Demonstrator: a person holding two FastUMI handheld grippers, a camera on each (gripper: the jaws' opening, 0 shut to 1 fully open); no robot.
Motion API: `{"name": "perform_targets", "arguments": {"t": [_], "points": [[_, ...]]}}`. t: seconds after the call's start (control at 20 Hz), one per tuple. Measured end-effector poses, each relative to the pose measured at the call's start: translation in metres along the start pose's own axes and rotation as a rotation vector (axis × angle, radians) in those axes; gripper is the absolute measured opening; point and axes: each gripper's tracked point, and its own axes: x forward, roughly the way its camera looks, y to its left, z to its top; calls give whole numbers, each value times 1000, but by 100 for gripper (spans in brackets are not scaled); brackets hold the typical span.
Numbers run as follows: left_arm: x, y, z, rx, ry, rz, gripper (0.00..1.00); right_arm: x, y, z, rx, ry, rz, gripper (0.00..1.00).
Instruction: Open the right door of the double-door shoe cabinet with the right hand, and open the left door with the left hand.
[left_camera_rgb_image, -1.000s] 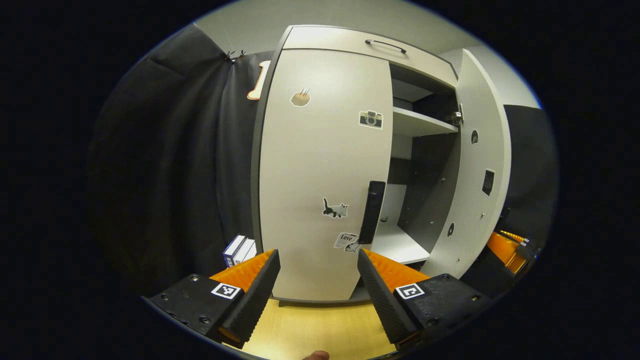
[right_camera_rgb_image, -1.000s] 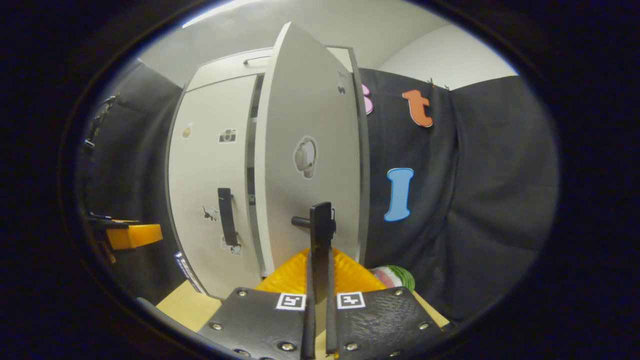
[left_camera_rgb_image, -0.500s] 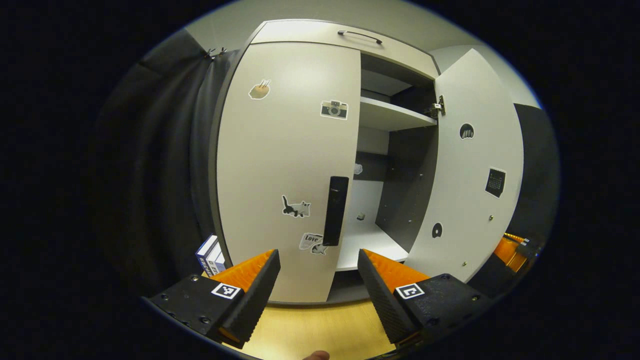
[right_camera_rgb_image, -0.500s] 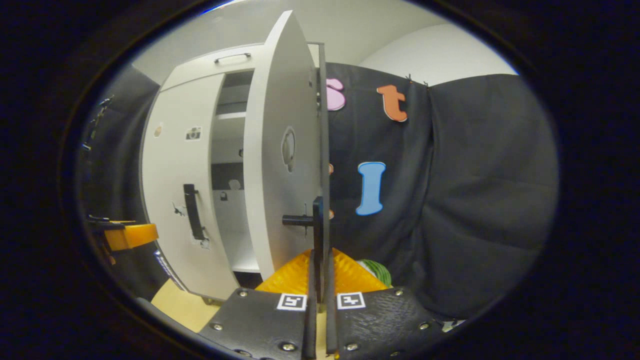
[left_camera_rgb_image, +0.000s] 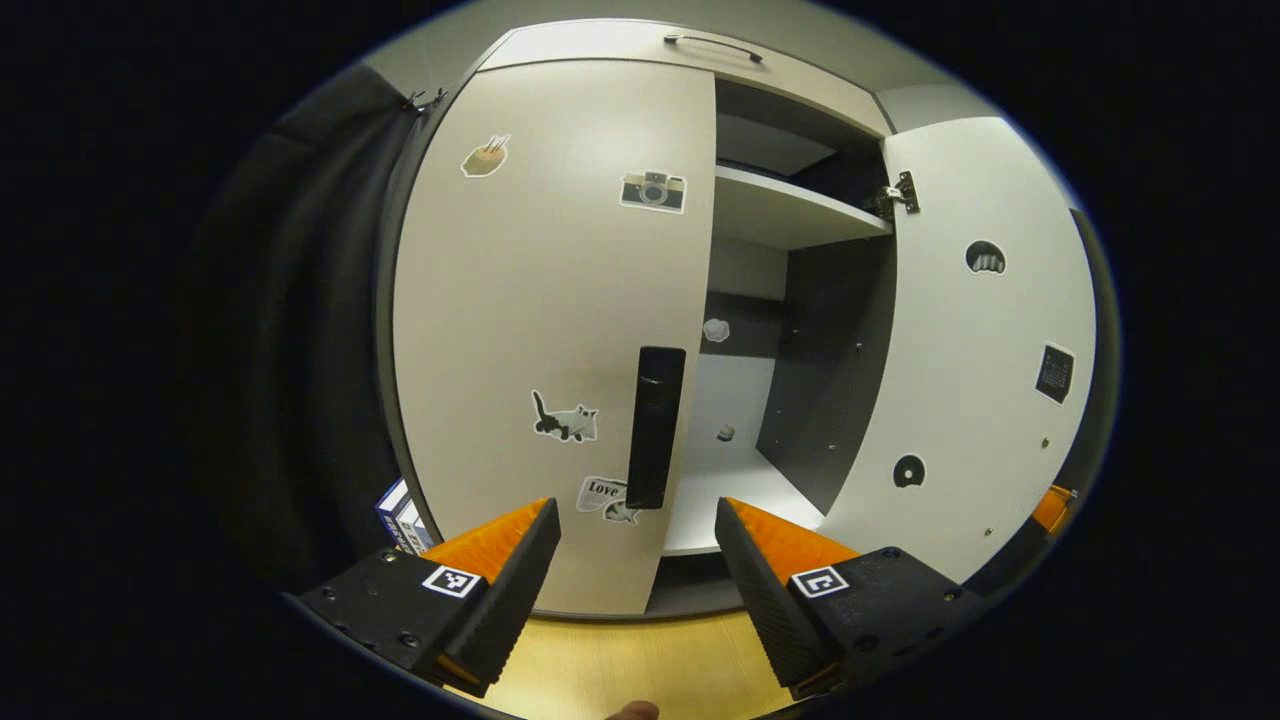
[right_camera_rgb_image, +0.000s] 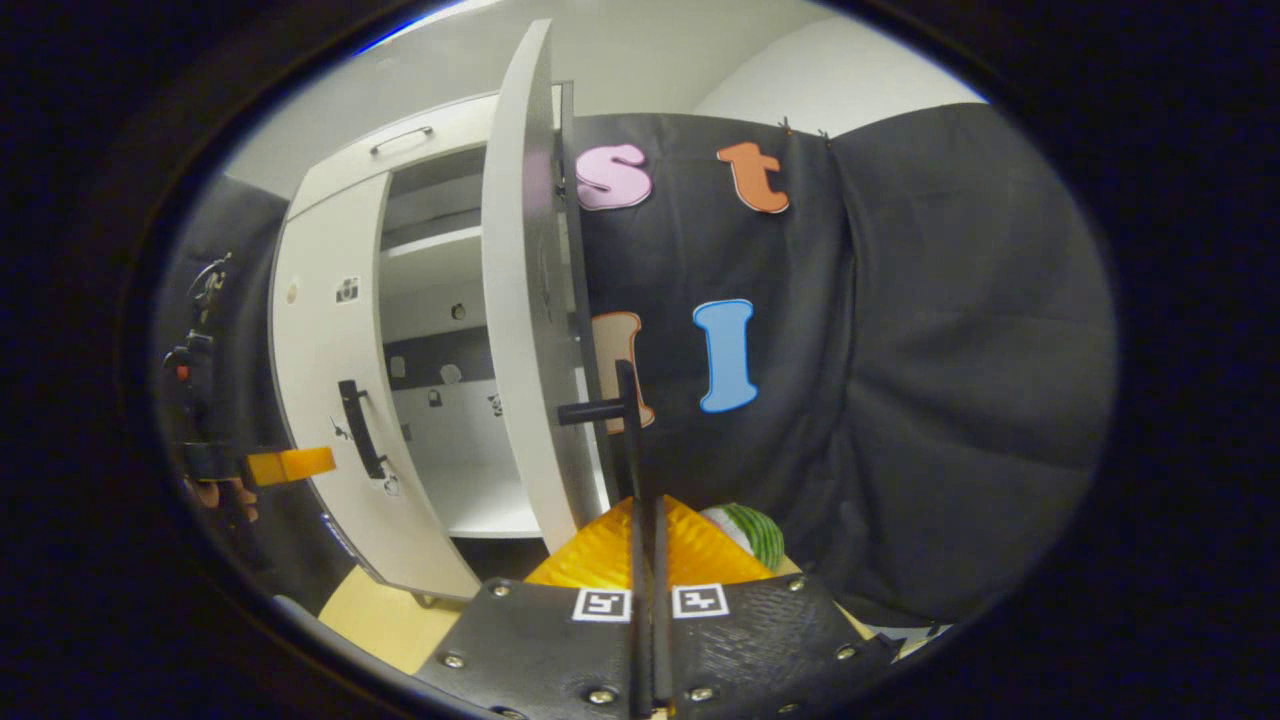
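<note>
My right gripper clenched on the right door's handle, door swung wide, my left gripper spread before the closed left door, its handle untouched

Dark grey draped cloth wall hangs on the right, a pale plaster wall rises behind it, and a light wooden floor lies near.

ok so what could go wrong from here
1. The right gripper is clamped on the right door's handle with the right door swung wide; pulling further could strain the hinge.
2. The left gripper is open and short of the left handle; closing now would likely grip nothing.
3. The left door is shut, and the boxes beside it might block its swing.
</note>
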Motion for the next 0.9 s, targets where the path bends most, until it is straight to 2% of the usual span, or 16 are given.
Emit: {"name": "perform_targets", "arguments": {"t": [0.35,0.6,0.9], "points": [[35,-4,6,-1,-12,8,96,-12,0,14,-34,-20,30,1],[66,-7,12,7,-27,24,96,-23,-32,16,-58,-31,-37,1],[87,5,19,13,-53,82,96,-28,-62,9,-50,-17,-103,2]]}}
